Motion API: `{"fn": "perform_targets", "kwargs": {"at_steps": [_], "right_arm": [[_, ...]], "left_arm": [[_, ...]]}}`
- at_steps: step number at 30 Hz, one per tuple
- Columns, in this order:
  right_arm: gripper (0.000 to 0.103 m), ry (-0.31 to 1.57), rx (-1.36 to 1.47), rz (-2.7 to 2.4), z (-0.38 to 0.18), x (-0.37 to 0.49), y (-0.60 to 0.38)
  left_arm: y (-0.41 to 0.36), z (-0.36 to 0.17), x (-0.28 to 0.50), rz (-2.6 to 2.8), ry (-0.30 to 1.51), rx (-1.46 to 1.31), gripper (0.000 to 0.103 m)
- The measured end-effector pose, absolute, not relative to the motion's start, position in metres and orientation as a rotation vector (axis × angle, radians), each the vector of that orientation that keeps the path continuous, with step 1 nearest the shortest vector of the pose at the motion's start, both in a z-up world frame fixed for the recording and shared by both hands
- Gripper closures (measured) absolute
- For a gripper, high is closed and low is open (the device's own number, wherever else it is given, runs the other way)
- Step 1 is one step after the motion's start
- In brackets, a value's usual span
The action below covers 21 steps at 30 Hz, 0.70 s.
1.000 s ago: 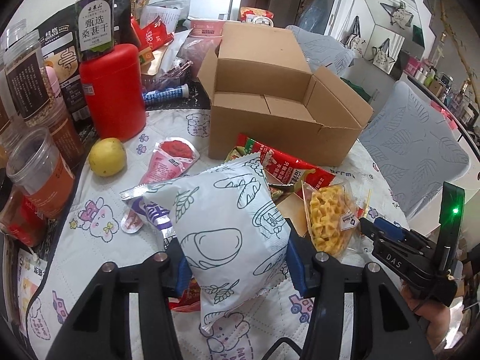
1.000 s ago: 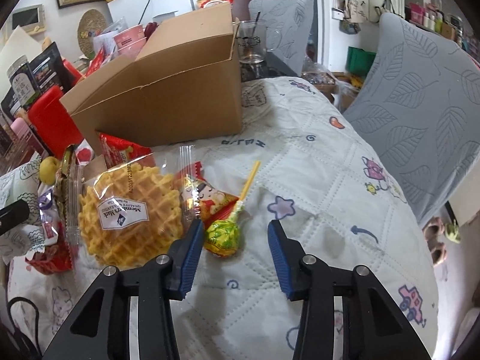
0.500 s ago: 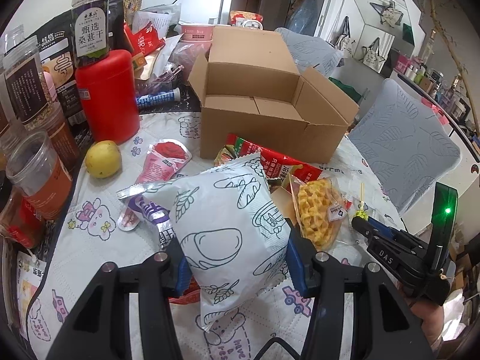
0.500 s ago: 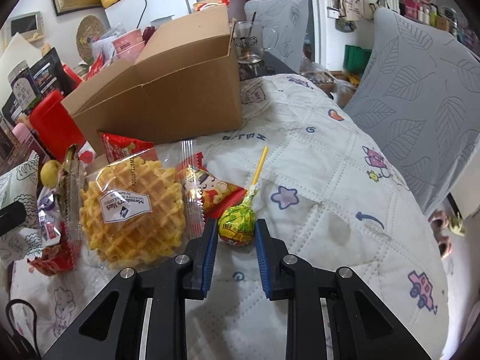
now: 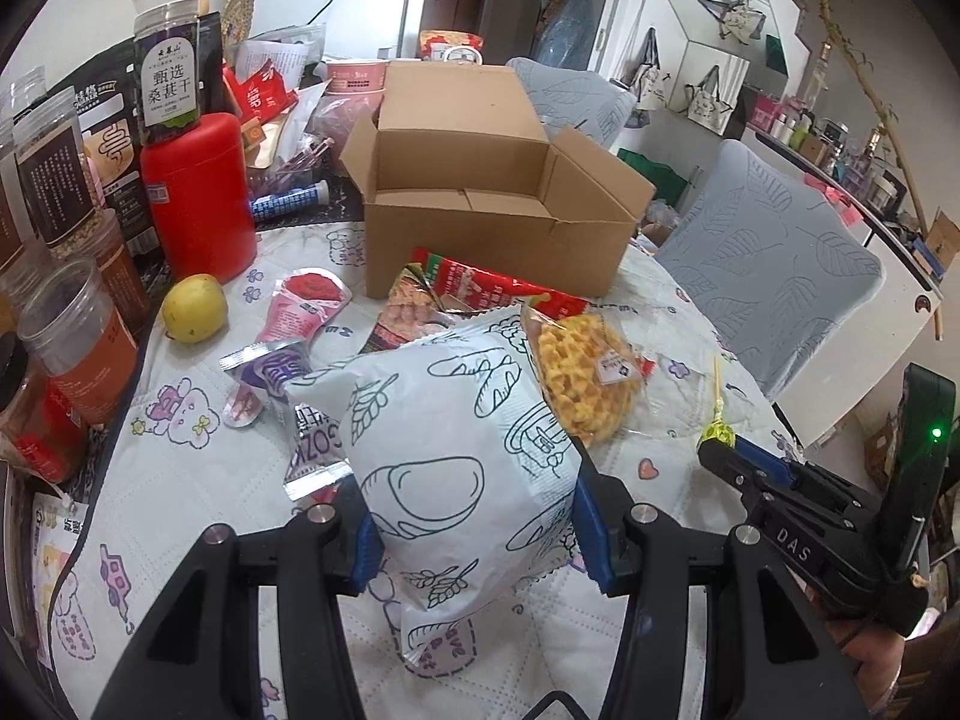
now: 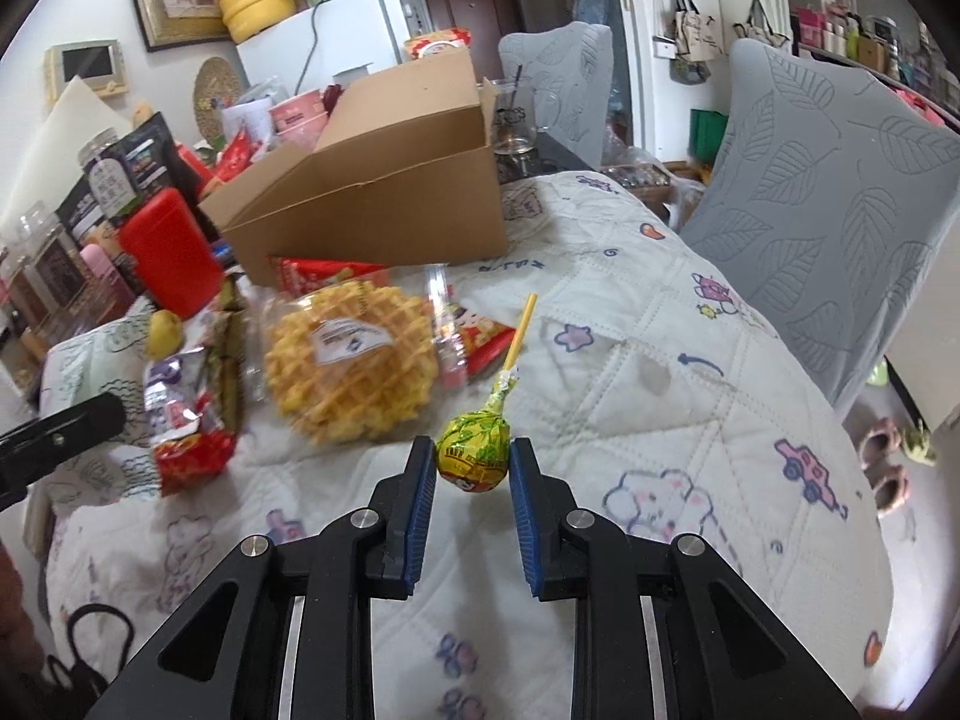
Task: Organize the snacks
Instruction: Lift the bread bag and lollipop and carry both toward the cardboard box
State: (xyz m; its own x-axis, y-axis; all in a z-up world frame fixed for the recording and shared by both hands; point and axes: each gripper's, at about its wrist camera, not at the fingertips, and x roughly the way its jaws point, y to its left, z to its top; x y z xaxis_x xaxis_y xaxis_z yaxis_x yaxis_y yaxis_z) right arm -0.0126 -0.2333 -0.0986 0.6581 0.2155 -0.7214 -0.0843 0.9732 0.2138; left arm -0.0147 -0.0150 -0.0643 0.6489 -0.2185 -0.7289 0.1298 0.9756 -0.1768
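My left gripper (image 5: 474, 531) is shut on a puffy white snack bag with line drawings (image 5: 456, 462) and holds it above the quilted table. My right gripper (image 6: 472, 471) is shut on a green-yellow lollipop (image 6: 472, 451), its yellow stick pointing away, lifted off the cloth; it also shows in the left wrist view (image 5: 717, 433). An open cardboard box (image 5: 492, 210) stands behind the snacks, also in the right wrist view (image 6: 372, 198). A bagged waffle (image 6: 351, 360), a red snack bag (image 5: 480, 288) and a pink pouch (image 5: 303, 312) lie on the table.
A red canister (image 5: 195, 198), jars (image 5: 66, 336) and a lemon (image 5: 195, 307) crowd the left side. Grey leaf-pattern chairs (image 6: 840, 228) stand to the right of the table. Small purple packets (image 5: 270, 372) lie near the white bag.
My right gripper closed on the lollipop and lifted it off the cloth. My left gripper rose a little with the white bag still in it.
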Motion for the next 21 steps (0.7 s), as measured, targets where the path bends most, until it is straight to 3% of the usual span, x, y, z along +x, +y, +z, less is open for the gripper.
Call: {"fn": "perform_targets", "kwargs": {"at_steps": [21], "right_arm": [[0.078,0.683,0.121,0.410,-0.027,-0.030,-0.192]], "left_arm": [[-0.027,-0.009,-0.009,-0.265,0.656,-0.069,0.052]]}}
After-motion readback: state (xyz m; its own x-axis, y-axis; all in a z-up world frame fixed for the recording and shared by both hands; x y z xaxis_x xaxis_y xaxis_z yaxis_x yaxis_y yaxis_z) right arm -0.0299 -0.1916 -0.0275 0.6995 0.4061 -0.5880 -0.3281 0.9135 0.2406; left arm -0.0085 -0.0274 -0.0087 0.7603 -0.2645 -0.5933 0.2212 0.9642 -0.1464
